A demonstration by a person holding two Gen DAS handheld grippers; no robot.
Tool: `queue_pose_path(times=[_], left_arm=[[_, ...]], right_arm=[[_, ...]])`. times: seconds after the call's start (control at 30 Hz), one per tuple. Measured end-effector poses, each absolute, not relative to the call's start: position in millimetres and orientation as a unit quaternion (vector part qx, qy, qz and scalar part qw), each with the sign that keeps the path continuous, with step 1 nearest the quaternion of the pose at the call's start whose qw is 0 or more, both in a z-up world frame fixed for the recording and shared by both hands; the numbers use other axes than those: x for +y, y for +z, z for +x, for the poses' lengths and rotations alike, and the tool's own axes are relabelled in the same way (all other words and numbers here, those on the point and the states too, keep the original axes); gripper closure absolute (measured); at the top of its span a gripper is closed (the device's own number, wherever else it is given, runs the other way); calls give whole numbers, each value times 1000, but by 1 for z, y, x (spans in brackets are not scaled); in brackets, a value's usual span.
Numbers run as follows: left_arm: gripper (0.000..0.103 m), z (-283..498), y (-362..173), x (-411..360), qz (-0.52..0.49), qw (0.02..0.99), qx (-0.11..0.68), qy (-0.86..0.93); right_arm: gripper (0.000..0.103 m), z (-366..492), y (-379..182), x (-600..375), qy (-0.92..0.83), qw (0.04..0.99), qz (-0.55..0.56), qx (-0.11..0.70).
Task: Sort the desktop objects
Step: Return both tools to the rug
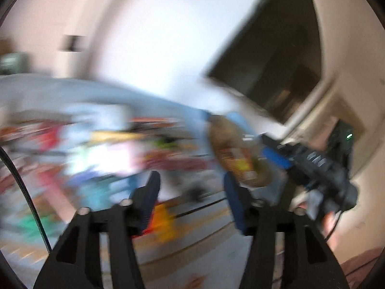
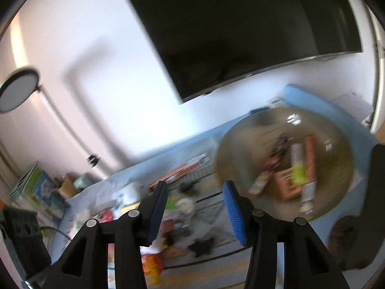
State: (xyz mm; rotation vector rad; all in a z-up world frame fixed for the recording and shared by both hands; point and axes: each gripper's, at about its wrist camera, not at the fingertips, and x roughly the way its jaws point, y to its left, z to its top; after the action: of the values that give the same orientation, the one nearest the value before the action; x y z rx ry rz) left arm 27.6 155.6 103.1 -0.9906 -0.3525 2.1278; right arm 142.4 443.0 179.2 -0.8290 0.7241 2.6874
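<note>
Table (image 2: pixel 134 166) (blue-covered, strewn with blurred clutter) bears a round basket (image 2: pixel 240 144) holding a tube (image 2: pixel 300 175), long axis running front to back, and orange boxes (image 2: pixel 285 185). Left hand-held gripper (image 1: pixel 190 187) and right hand-held gripper (image 2: pixel 195 197): jaws apart, empty.

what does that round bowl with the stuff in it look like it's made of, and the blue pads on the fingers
The round bowl looks like tinted see-through plastic or glass, glossy: bright glints on it, and the blue surface shows through its rim. Blur leaves it open. The blue pads on the right gripper's fingers look like matte ribbed rubber, with fine ridges visible.
</note>
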Motion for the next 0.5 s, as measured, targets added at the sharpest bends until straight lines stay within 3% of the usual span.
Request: queue_pose_path(times=[0.17,0.3,0.5], left_arm=[[43,52,80,39,-384,226,-173,878],[42,61,54,-19,-406,87,-148,897],[42,52,32,-29,-424,49,-113,897]], right_arm=[[56,126,173,396,924,60,-297,234],[56,114,167,357,925,29,-318,208],[56,104,163,322,924,5,-339,175]])
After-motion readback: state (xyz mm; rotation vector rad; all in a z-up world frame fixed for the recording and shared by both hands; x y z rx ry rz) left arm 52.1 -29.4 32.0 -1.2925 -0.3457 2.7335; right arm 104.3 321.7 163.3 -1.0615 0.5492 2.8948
